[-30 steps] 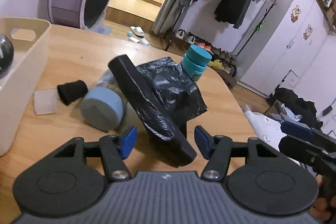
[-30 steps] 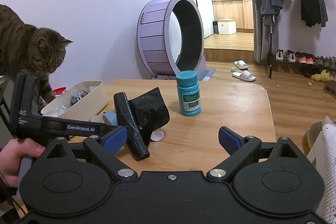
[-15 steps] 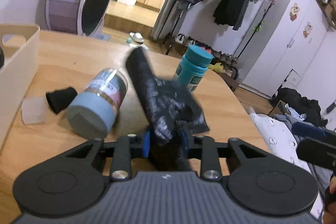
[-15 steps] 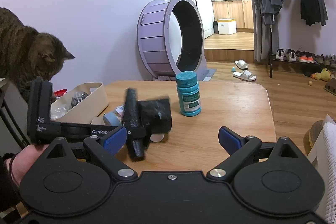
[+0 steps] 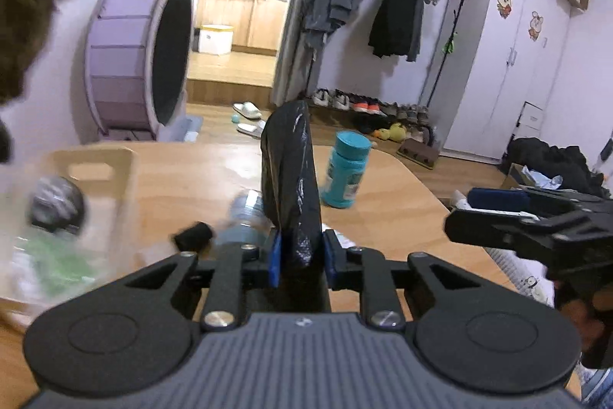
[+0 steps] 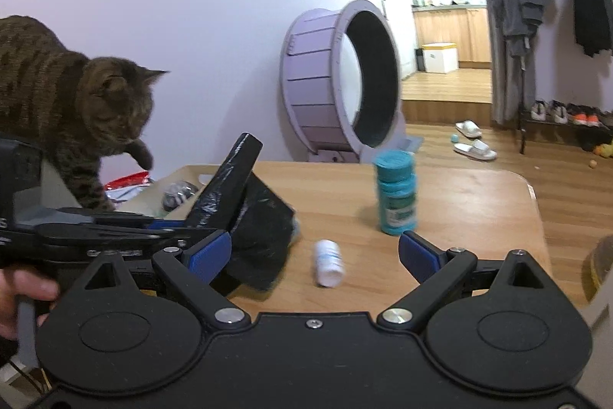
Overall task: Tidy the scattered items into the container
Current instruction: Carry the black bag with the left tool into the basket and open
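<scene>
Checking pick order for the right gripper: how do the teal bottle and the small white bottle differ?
Pose: the teal bottle stands upright; the small white bottle lies on its side.
Size: the teal bottle looks clearly bigger than the white one.
Position: the white bottle lies nearer the open right gripper; the teal bottle stands farther back on the table.
Shared: both rest on the table, ungripped and outside the container.

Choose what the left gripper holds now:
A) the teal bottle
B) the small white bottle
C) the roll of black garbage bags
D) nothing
C: the left gripper has its blue pads pressed on both sides of the roll of black garbage bags, lifted off the table.
</scene>
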{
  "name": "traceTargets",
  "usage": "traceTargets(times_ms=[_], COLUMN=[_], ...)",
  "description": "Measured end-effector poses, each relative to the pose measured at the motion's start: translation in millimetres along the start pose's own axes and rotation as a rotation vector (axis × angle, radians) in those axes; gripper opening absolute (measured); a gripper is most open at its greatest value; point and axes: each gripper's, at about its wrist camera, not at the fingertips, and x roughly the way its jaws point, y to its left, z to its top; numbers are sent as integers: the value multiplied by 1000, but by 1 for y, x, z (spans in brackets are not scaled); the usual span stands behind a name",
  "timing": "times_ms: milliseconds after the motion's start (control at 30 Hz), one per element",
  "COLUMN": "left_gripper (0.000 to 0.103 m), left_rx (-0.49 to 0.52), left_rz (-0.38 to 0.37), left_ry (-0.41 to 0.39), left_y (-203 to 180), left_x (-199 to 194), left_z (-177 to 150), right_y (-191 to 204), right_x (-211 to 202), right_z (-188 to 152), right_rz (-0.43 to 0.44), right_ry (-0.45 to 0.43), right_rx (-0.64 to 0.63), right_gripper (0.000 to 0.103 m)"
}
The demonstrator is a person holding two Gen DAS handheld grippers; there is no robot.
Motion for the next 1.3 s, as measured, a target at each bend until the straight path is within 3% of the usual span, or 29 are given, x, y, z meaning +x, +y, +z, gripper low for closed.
traceTargets(times_ms=[267,533,967,1200,1300], left_gripper=[21,21,21,26,34], left_rx=[80,138,142,97,99], left_rz=[114,226,239,228,233], left_ry=[4,59,201,210,200], left_y=[30,61,98,106,104], left_x=[-50,-51,20,20,14], left_z=[15,28,28,31,34], right_y=[37,65,76,78,78], right_x=[25,48,62,67,69], right_z=[12,21,24,24,24], right_rz=[88,147,137,128,128], right_ry=[-18,-10,22,28,28], right_rx=[-31,-63,-78,-77,-78], right_gripper=[94,94,94,95,95])
